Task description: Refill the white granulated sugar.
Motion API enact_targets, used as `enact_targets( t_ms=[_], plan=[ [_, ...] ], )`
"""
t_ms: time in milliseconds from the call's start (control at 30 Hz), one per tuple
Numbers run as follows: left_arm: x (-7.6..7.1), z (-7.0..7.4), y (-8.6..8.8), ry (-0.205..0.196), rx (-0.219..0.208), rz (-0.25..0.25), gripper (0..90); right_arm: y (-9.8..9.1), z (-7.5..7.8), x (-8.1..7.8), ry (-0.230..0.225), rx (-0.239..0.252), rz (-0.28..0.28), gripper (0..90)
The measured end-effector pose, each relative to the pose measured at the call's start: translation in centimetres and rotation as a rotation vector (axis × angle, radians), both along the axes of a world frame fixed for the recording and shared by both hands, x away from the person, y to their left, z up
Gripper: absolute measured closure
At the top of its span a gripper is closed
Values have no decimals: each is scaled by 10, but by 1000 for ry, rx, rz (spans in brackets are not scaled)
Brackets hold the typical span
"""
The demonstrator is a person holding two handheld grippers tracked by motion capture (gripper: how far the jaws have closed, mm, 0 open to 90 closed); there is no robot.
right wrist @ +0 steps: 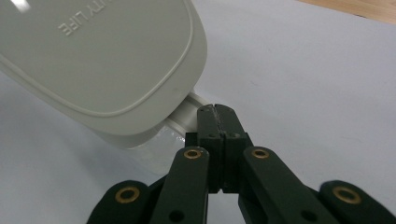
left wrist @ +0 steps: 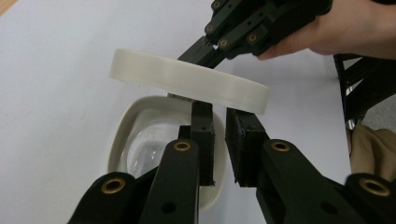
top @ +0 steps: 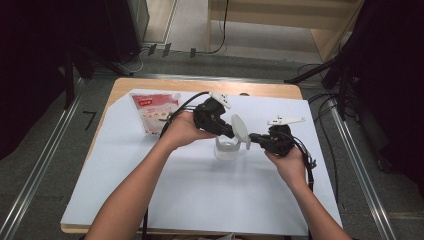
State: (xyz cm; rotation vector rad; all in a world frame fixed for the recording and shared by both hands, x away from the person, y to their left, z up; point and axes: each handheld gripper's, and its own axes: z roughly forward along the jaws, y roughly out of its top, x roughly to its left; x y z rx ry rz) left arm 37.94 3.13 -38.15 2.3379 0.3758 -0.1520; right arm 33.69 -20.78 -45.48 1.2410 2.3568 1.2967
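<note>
progress: white rounded plastic lid (top: 240,128) is already off the clear plastic container (top: 226,148) on your bench, setting it down remains | right gripper (right wrist: 215,108): jaws together, clamped on the lid's tab | left gripper (left wrist: 219,119): jaws nearly together under the lid's rim, grip unclear.

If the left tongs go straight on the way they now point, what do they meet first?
Most likely the white lid, whose edge lies just beyond the left tongs. Past it come the right tongs. Depth is hard to judge.
</note>
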Motion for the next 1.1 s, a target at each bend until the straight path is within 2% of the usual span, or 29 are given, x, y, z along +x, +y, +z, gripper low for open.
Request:
enact_targets(
  t_ms=[167, 200, 267, 433, 567, 667, 700, 733, 800, 833, 933, 1000, 1100],
  plan=[
    [0, 2, -11, -16, 0, 11, 812, -1, -1, 1, 4, 16, 0, 900],
    [1, 3, -13, -18, 1, 0, 813, -2, -1, 1, 5, 18, 0, 900],
    [0, 4, -18, -5, -12, 0, 820, -1, -1, 1, 5, 18, 0, 900],
    [0, 6, -28, -6, 4, -4, 826, -2, -1, 0, 9, 18, 0, 900],
    [0, 5, -27, 12, 8, 2, 801, -3, -1, -1, 10, 19, 3, 900],
    [0, 6, -21, 7, 3, 9, 752, -6, 0, -2, 11, 27, 1, 900],
    [0, 7, -19, -9, -1, 22, 725, -6, 0, -3, 11, 31, 1, 900],
    [0, 8, -16, -26, 6, 26, 683, -8, 1, -4, 17, 39, 1, 883],
    [-2, 9, -11, -55, -6, 35, 655, -11, 2, -6, 35, 57, 6, 844],
    [-3, 10, -7, -55, -19, 46, 649, -13, 2, -8, 44, 63, 9, 829],
    [-4, 12, 0, -49, -21, 49, 642, -18, 4, -14, 59, 71, 23, 762],
    [-4, 12, 4, -39, -27, 42, 643, -21, 5, -18, 50, 82, 27, 713],
    [-7, 13, 10, -56, -19, 60, 649, -23, 7, -25, 22, 96, 30, 602]
  ],
)
